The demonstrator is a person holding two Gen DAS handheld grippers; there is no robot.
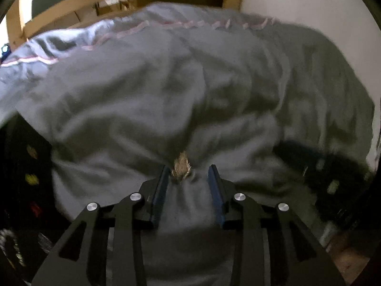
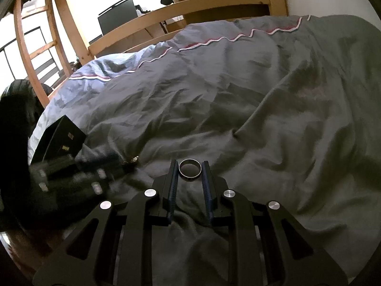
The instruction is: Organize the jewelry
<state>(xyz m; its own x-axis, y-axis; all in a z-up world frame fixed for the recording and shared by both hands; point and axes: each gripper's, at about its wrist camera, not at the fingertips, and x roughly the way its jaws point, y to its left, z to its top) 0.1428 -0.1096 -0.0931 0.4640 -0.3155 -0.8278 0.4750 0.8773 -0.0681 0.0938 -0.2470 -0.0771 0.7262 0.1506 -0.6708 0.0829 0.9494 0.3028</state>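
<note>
A silver ring (image 2: 190, 170) sits between my right gripper's (image 2: 189, 166) fingertips, over the grey duvet (image 2: 238, 100); the blue pads touch or nearly touch its sides. My left gripper (image 1: 189, 170) is open above the duvet (image 1: 166, 83), with a small blurred gold, tufted piece (image 1: 181, 167) between its tips, close to the left pad and apart from the right one. The left gripper also shows, blurred, at the left of the right wrist view (image 2: 78, 178), with a small shiny piece (image 2: 133, 160) at its tip.
A black box (image 2: 60, 140) stands on the bed's left edge. A wooden bed frame (image 2: 152, 27) runs along the far side, with a dark monitor (image 2: 117, 16) behind it. A white wall (image 1: 297, 0) is at the right. The other gripper shows blurred at the right (image 1: 321, 166).
</note>
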